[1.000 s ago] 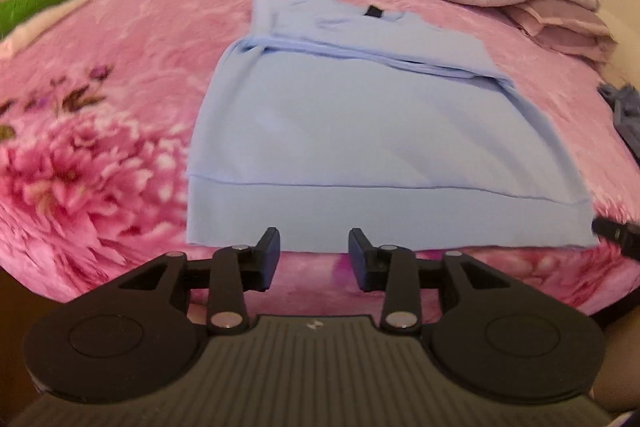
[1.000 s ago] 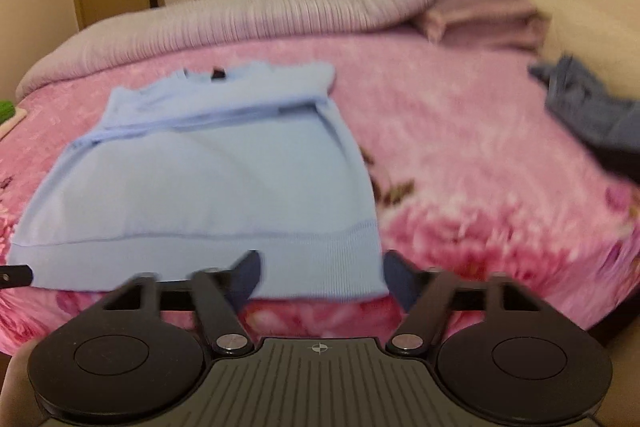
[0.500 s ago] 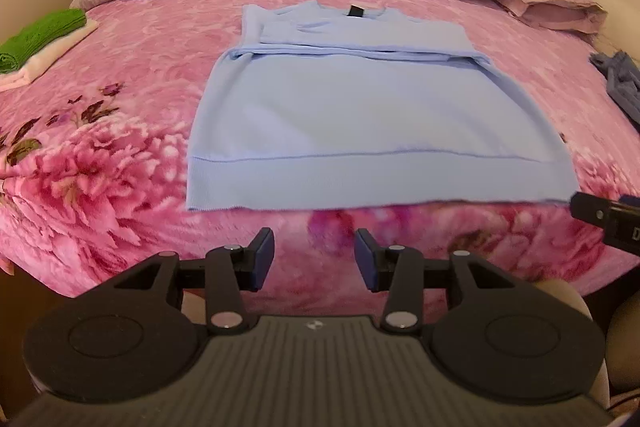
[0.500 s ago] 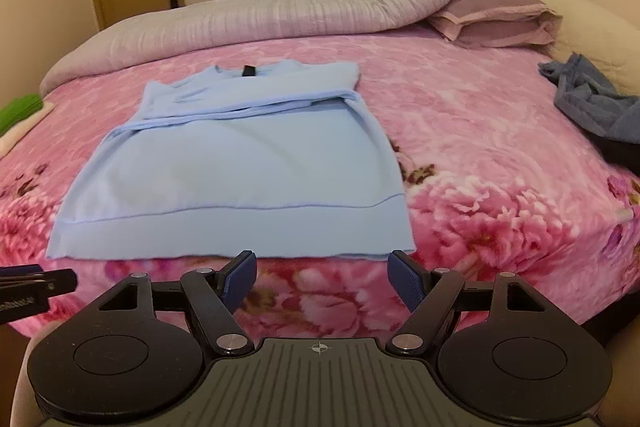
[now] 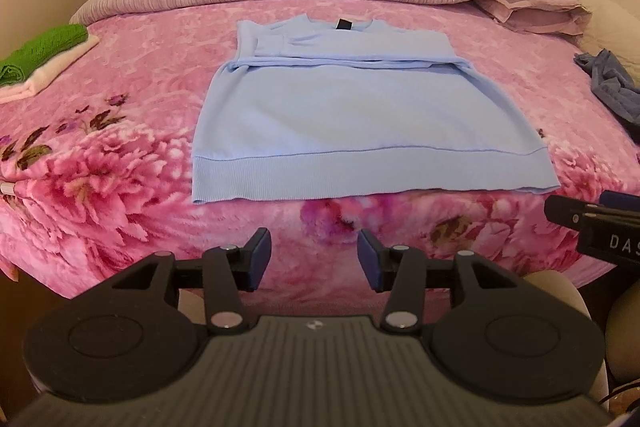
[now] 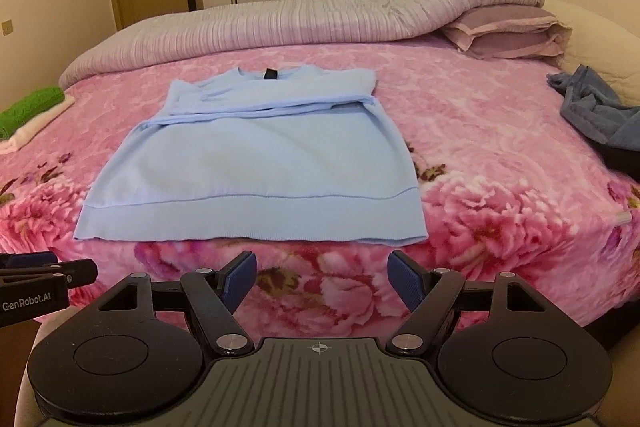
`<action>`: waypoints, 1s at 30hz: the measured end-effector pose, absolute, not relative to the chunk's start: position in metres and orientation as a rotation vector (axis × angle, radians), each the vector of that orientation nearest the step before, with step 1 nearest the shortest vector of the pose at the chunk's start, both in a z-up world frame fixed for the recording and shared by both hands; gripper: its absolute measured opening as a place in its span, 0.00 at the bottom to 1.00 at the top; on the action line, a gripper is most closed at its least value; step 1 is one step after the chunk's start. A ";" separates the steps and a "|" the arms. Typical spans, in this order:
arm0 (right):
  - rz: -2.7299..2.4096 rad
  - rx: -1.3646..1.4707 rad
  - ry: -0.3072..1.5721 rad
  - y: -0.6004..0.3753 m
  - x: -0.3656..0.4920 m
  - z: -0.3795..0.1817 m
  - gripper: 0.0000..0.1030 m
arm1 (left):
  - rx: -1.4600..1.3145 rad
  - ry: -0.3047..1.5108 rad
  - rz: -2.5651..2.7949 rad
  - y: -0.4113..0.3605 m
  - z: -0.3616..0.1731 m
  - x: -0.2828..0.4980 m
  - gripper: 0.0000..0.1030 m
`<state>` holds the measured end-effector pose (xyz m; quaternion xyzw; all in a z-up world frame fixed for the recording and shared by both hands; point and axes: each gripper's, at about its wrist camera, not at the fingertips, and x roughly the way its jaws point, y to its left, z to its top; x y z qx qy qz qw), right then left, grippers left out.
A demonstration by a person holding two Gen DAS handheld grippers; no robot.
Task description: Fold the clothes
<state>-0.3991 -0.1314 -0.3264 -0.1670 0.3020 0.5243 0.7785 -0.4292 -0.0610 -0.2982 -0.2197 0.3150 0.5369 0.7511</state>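
A pale blue knitted sweater (image 5: 360, 123) with ribbed hem lies flat at frame centre on the pink floral blanket (image 5: 120, 155) of the bed, sleeves already folded across the chest. The fabric looks light, soft and limp, likely to sag and drape when lifted; the two hem corners, lower left and lower right of the garment, appear the best holds. The left tool (image 5: 314, 259) has just been widening and stands open and empty below the hem; the right tool (image 6: 322, 281) is likewise open and empty. Legible writing: "GenRobot.AI" and "DAS" on the tool bodies; the dark neck label (image 5: 344, 24) is unreadable.
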 end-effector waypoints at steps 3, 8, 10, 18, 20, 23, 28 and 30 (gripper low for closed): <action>1.134 -0.359 0.650 -0.133 -0.400 -0.325 0.73 | -0.475 0.684 1.172 -0.063 -0.297 -0.430 0.44; 1.135 -0.363 0.651 -0.132 -0.402 -0.325 0.73 | -0.479 0.679 1.165 -0.063 -0.297 -0.431 0.44; 1.134 -0.366 0.651 -0.131 -0.403 -0.325 0.73 | -0.483 0.677 1.166 -0.063 -0.297 -0.431 0.44; 1.131 -0.375 0.651 -0.124 -0.403 -0.327 0.73 | -0.499 0.674 1.159 -0.057 -0.298 -0.433 0.46; 1.134 -0.382 0.656 -0.121 -0.403 -0.329 0.73 | -0.504 0.674 1.160 -0.054 -0.299 -0.433 0.46; 1.136 -0.394 0.662 -0.114 -0.399 -0.332 0.73 | -0.516 0.677 1.158 -0.048 -0.301 -0.433 0.46; 1.204 -0.379 0.565 -0.106 -0.380 -0.327 0.73 | -0.525 0.675 1.152 -0.029 -0.305 -0.432 0.46; 1.285 -0.363 0.466 -0.104 -0.365 -0.317 0.73 | -0.514 0.674 1.160 -0.019 -0.306 -0.433 0.46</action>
